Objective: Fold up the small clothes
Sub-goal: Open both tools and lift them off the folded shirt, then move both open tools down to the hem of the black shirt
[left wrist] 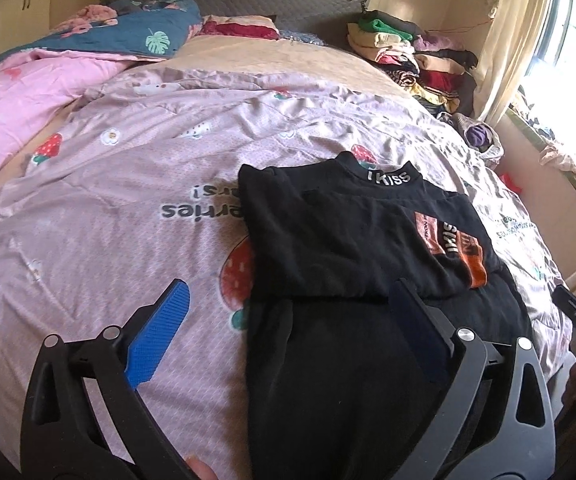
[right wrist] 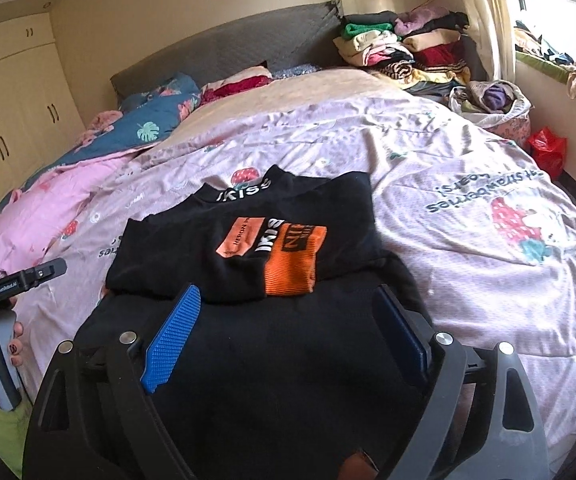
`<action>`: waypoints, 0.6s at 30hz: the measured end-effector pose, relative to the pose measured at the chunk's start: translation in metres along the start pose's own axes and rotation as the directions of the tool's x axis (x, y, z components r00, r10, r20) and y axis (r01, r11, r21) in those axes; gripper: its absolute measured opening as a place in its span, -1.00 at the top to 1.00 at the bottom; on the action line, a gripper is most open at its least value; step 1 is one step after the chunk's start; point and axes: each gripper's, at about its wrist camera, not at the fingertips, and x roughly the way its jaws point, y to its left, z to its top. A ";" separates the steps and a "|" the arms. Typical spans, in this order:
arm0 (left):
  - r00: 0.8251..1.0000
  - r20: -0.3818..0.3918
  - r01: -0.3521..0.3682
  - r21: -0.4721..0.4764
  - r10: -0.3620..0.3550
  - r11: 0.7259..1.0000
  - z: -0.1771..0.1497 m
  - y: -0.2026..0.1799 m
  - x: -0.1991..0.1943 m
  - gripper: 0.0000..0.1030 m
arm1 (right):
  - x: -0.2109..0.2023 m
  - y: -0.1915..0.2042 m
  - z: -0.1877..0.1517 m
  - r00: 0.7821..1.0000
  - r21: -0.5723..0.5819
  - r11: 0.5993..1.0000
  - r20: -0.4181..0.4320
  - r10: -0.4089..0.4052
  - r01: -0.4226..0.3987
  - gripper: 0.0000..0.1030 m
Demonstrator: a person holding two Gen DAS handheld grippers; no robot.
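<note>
We hold the left gripper (left wrist: pixel 288 320) and right gripper (right wrist: pixel 288 320), both spread wide and holding nothing, over a partly folded black shirt (right wrist: pixel 247 248) on the bed (right wrist: pixel 468 168).

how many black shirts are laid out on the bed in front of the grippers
1: the black shirt with the orange patch lies partly folded on the pink strawberry bedspread, under both open grippers. More dark clothes may sit in the clothes pile by the headboard.
</note>
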 end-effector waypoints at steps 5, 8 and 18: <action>1.000 -0.004 -0.012 0.005 0.012 1.000 -0.009 0.005 -0.011 -0.81 | -0.020 -0.009 -0.008 1.000 -0.001 1.000 0.017 -0.003 0.003 -0.68; 1.000 -0.022 -0.019 0.019 0.020 1.000 -0.017 0.008 -0.015 -0.81 | -0.032 -0.016 -0.014 1.000 0.005 1.000 0.026 0.003 -0.003 -0.68; 0.997 -0.075 -0.023 0.025 0.025 0.999 -0.043 0.014 -0.025 -0.81 | -0.057 -0.045 -0.036 0.999 0.021 0.999 0.013 -0.036 0.036 -0.68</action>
